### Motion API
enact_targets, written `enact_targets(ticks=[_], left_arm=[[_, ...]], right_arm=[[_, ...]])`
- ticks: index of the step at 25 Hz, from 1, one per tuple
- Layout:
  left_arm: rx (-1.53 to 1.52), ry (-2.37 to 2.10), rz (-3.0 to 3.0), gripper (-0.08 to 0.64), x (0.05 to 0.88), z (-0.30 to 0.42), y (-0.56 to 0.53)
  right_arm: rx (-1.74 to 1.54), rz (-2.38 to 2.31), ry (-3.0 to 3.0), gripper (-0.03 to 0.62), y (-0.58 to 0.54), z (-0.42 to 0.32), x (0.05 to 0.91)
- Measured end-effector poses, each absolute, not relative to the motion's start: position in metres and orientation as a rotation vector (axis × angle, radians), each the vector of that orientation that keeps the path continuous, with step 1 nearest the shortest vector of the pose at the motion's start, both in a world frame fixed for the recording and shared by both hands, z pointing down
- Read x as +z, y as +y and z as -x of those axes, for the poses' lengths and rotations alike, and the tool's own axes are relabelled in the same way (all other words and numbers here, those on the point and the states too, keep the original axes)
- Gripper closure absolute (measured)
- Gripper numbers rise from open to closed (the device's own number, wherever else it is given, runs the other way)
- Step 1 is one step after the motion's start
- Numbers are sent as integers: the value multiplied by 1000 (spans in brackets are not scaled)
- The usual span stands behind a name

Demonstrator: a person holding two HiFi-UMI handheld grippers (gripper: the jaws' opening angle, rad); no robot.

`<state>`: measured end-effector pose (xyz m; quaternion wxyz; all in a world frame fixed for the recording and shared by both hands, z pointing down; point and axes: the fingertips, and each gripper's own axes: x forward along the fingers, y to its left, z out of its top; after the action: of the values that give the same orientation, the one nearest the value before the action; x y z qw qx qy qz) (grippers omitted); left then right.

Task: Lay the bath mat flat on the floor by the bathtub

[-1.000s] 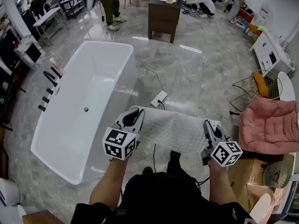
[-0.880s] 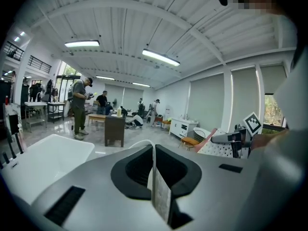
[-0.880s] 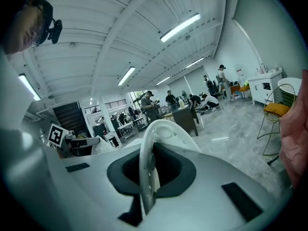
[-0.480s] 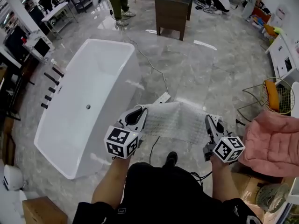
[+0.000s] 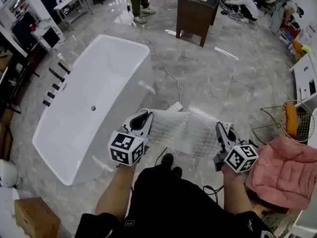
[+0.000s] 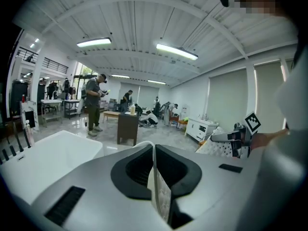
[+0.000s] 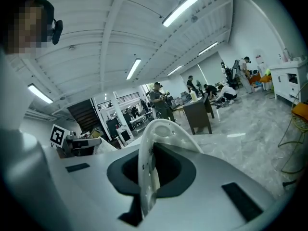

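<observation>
While the mat (image 5: 185, 133) hangs stretched between the two grippers, none of it is on the floor (image 5: 218, 78) yet. It is white and dotted, held at waist level in front of the person, sagging a little in the middle.

Left gripper (image 5: 143, 118): fingers closed on the mat's left edge; its own view shows the sheet pinched thin between them. Right gripper (image 5: 221, 129): fingers likewise clamped on the right edge, with the rim curling up over them.

Change over the last second: the grip is the same on both sides, but the person has stepped and turned. The pink cushion (image 5: 282, 170) has slid toward the right edge of the head view, and the mat's far edge now lines up with the power strip (image 5: 174, 106), which earlier lay clear beyond it. The tub (image 5: 89, 108) sits just left of the left gripper.

Judgement: carry phase, nearly in position. The strip and its cable (image 5: 166, 71) occupy the floor by the tub, so the mat may land on them and not lie flat.
</observation>
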<state>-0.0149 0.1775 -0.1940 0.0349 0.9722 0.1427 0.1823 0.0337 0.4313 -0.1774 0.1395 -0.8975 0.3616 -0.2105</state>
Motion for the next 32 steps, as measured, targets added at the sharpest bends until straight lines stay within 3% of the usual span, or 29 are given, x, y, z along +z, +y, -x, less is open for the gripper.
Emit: enact_targets(ticks=[16,26,32], left_arm=[[514,186,-2982,535,-183,-47,79],[564,-400,-2880,535,-179,-46,45],[549,-727,-2750,535,-158,-18,41]], right_arm=[[-644,2526,1332,572,293,-150,-193],[-807,2210,1840,572,206,-224,-173],[-872,1992,2163,572,155,-223,-151]])
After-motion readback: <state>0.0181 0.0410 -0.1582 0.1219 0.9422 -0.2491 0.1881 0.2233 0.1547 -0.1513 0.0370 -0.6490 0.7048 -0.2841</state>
